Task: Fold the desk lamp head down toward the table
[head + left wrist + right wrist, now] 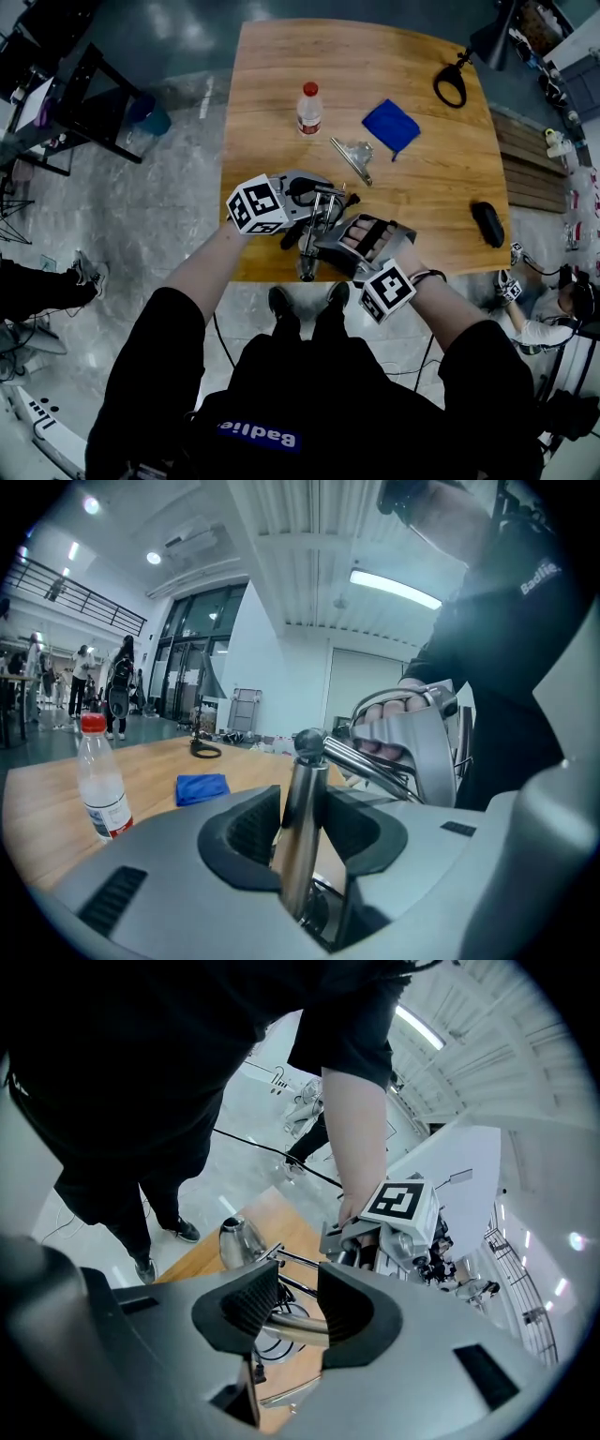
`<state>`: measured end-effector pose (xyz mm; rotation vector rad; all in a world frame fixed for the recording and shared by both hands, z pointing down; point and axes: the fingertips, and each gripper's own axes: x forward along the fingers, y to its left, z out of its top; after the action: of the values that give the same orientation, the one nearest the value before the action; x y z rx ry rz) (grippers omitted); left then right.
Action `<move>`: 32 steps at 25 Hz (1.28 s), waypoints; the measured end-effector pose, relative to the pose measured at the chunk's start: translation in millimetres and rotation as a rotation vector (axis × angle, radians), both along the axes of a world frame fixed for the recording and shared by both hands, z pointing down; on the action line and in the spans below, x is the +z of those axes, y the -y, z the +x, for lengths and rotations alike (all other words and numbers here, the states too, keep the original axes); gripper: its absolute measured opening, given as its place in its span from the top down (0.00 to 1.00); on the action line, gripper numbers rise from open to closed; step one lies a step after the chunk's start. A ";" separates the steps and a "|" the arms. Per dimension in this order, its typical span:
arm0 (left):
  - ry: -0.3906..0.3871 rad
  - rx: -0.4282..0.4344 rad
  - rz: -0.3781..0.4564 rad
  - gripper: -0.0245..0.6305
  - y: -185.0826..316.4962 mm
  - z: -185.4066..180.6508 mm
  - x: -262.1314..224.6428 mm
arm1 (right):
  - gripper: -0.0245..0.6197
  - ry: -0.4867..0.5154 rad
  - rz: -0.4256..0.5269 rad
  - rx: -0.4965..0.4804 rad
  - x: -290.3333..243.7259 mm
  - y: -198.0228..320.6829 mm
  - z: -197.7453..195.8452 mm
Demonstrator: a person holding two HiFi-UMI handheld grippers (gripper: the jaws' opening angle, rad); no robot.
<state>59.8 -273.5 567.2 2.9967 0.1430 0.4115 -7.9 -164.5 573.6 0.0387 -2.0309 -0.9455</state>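
Wooden tabletop (281, 56), honey-coloured, with fine grain and rounded corners, in the upper middle of the head view. Around it, glossy grey stone floor (159, 206) with pale veins. In the left gripper view, a tall bright hall: glass front (202, 649) at the upper left, white ribbed ceiling (309, 536) across the top, one long light strip (394, 588) at the upper right.

On the wood, spread apart: clear plastic bottle (308, 108), upright, with red cap and red-edged label; soft blue cloth (391, 125), lying flat; near it a thin silvery metal piece (352, 157); black loop (450, 84) at the upper right; dark oblong case (487, 223) near the right edge.

At the lower edge of the tabletop, in the centre of the head view, the desk lamp (307, 253), made of slim polished metal tubes. Left gripper (305, 813) clamped on its upright round post, with ribbed black pads (253, 827) against both sides and a dark ball joint (308, 742) on top. Right gripper (298, 1309) clamped on a smooth chrome arm tube lying crosswise. Behind it, at the middle left of that view, a shiny rounded chrome shell (239, 1238) of the lamp.
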 end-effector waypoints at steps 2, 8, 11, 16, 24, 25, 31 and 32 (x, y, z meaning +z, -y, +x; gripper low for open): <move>0.022 0.003 0.024 0.75 -0.5 -1.3 0.0 | 0.78 0.011 -0.001 0.004 -6.7 -1.2 -1.8; 0.035 -0.013 0.058 0.74 4.3 -21.8 -5.4 | 0.78 0.023 0.014 0.003 -26.6 -11.3 -10.4; 0.043 -0.051 0.060 0.75 10.6 -41.6 -4.2 | 0.78 0.028 0.008 0.054 -32.9 -20.3 -8.8; 0.005 -0.142 0.024 0.75 13.2 -81.4 -5.7 | 0.78 0.089 -0.016 0.196 -49.8 -46.8 -4.6; -0.072 -0.326 0.029 0.75 -52.4 -97.5 -69.1 | 0.78 0.423 -0.143 0.430 -87.6 -86.0 26.1; -0.094 -0.369 0.021 0.75 -62.8 -98.6 -79.7 | 0.78 0.505 -0.186 0.455 -93.4 -88.2 30.2; -0.223 -0.645 -0.141 0.75 -154.6 -91.9 -109.8 | 0.84 0.898 -0.571 0.549 -112.2 -132.3 57.0; -0.247 -0.674 -0.167 0.77 -169.8 -89.1 -114.0 | 0.85 0.925 -0.619 0.548 -115.2 -140.9 62.2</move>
<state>-29.3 -103.8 453.1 2.6924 -0.7476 -0.0430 54.3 -23.6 458.4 0.7684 -2.8298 0.1362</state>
